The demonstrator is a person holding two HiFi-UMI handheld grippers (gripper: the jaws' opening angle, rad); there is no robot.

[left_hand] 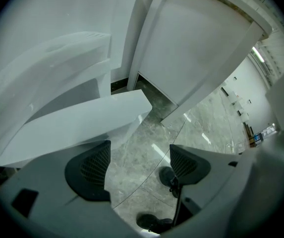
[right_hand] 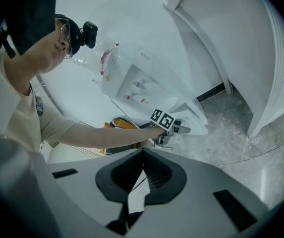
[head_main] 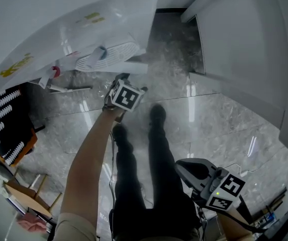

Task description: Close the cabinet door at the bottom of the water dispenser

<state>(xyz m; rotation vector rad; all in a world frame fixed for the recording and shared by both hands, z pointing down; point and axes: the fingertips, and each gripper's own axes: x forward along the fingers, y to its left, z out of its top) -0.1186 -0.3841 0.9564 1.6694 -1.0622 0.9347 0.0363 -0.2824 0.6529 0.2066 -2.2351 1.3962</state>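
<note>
The grey marbled floor (head_main: 224,119) runs wall to wall, glossy and open in the middle.

Your left gripper's (left_hand: 139,165) jaws stand apart, and between them show only floor tiles and your own shoes (left_hand: 166,175). Just ahead of the left pad (left_hand: 89,170) lies the cabinet door (left_hand: 82,123), a white slab swung out from the base of the water dispenser (left_hand: 47,58). Its free corner points toward the middle of the floor. I cannot tell whether the pad touches it. Past that corner a strip of bare floor runs up to a tall white panel (left_hand: 196,48), so there is room on that side.

Your right gripper's (right_hand: 142,175) jaws are together, pad against pad, with nothing held. It hangs low by your right hip, well apart from the dispenser.

In the head view the marker cube hides the left gripper's (head_main: 122,84) jaws, so their state reads only from the left gripper view. That view does show the dispenser's drip grille (head_main: 108,56) just above the gripper and the door's edge (head_main: 133,67) beside it. It also shows clutter along the floor's left edge.

The right gripper view alone shows the dispenser's front (right_hand: 142,90) with its taps. It shows your outstretched arm too, with the left gripper (right_hand: 169,130) at the dispenser's foot.
</note>
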